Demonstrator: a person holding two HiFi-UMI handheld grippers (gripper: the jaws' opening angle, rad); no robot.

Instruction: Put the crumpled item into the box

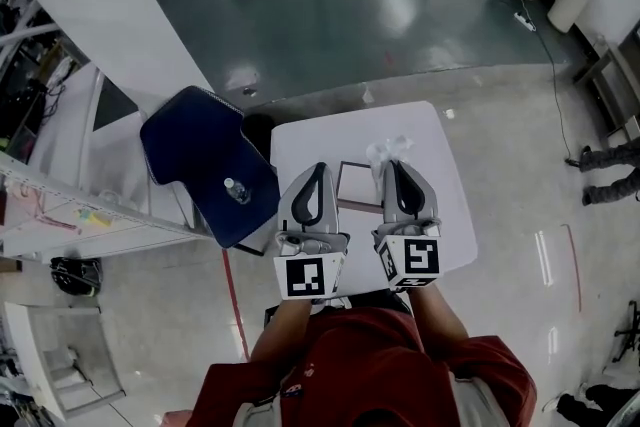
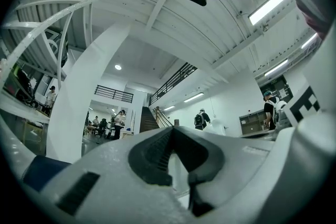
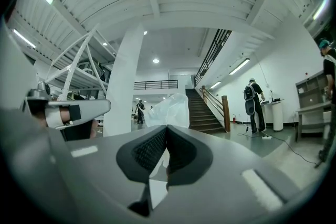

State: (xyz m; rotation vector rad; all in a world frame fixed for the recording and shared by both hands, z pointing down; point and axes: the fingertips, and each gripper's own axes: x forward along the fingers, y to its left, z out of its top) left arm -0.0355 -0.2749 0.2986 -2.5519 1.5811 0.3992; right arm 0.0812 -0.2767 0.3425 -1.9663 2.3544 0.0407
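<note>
Crumpled item (image 3: 169, 108): clear-white wad, sits right off the right gripper (image 3: 167, 128) tips at 12 o'clock. R jaws are pressed together at the tips, with a slit lower down between the pads showing only tabletop. Can't tell if a bit of the film is nipped or if it's just touching the tips.

Head view agrees: wad (image 1: 388, 151) is at the nose of the R gripper (image 1: 391, 165), on the far part of the table (image 1: 445, 205).

Left gripper (image 2: 171, 129): jaws closed tip to tip, nothing between them. In head view it (image 1: 320, 167) runs parallel to the R one, at its 9 o'clock.

Box (image 1: 358, 183): low, open, dark rim, pale inside. It lies flat on the table between the two grippers, at 9 o'clock from the R and 3 o'clock from the L. The wad is outside it, just past its far-right corner at approx 1 o'clock.

Further out: blue chair (image 1: 195, 150) at the table's 9 o'clock, pushed up beside the edge, w/ a small bottle (image 1: 235, 190) on the seat.
</note>
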